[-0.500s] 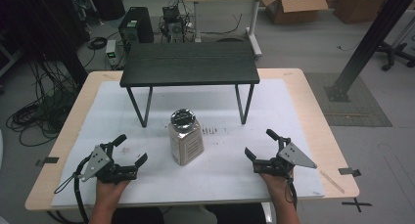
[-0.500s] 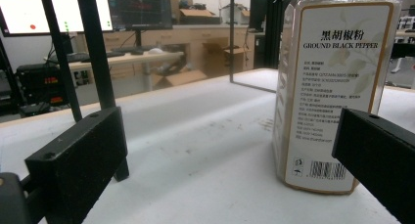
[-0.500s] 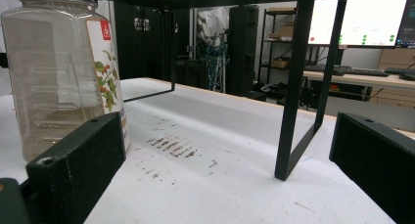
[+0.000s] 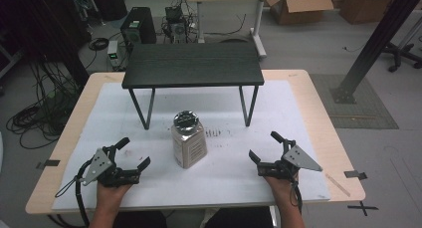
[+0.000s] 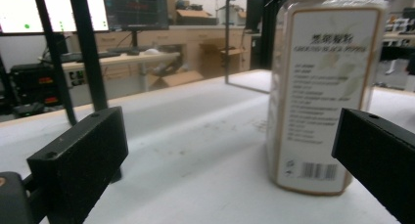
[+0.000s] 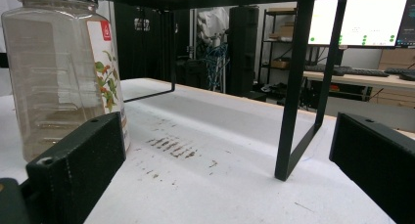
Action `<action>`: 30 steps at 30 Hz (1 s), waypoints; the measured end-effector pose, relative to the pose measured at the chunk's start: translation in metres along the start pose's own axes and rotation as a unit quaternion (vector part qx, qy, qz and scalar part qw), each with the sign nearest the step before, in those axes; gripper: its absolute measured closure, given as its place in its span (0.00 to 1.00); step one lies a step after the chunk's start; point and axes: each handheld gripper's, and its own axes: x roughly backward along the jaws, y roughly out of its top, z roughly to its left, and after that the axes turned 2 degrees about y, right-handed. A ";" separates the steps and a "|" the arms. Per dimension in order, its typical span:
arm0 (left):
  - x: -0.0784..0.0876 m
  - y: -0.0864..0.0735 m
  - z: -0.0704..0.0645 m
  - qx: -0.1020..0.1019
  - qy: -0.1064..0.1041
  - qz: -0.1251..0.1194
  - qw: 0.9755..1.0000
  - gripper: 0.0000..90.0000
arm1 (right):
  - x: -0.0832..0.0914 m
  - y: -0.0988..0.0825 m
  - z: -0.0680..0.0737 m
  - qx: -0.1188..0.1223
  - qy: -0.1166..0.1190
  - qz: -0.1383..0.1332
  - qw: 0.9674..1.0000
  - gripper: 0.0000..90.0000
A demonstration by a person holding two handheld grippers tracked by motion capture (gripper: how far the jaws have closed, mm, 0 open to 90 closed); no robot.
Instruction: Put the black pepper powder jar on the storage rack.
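Observation:
A tall clear plastic jar of ground pepper [image 4: 188, 141] with a silver-topped lid stands upright on the white mat, just in front of the small black table [image 4: 193, 64]. My left gripper [image 4: 133, 156] rests at the front left, open, jaws apart with nothing between them. The jar [image 5: 318, 92] appears at the right of the left gripper view, label facing me. My right gripper [image 4: 264, 148] rests at the front right, open and empty. In the right gripper view the jar [image 6: 63, 72] stands at the left, and a table leg [image 6: 293, 87] rises ahead.
The white mat [image 4: 224, 173] covers a wooden tabletop [image 4: 328, 133]. Dark pepper smudges [image 4: 215, 133] mark the mat right of the jar. The black table's thin legs [image 4: 149, 108] stand behind the jar. Desks, monitors and boxes lie beyond.

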 end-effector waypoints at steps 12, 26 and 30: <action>-0.007 0.031 -0.016 0.008 -0.043 -0.028 0.999 0.00 | 0.000 0.000 0.000 0.001 0.000 -0.001 1.000 0.00; -0.020 0.057 -0.030 0.023 -0.080 -0.029 0.996 0.00 | 0.000 0.000 0.000 0.000 0.000 0.000 1.000 0.00; -0.026 0.059 -0.034 0.026 -0.086 -0.021 0.996 0.00 | 0.000 0.000 0.000 0.000 0.000 0.000 1.000 0.00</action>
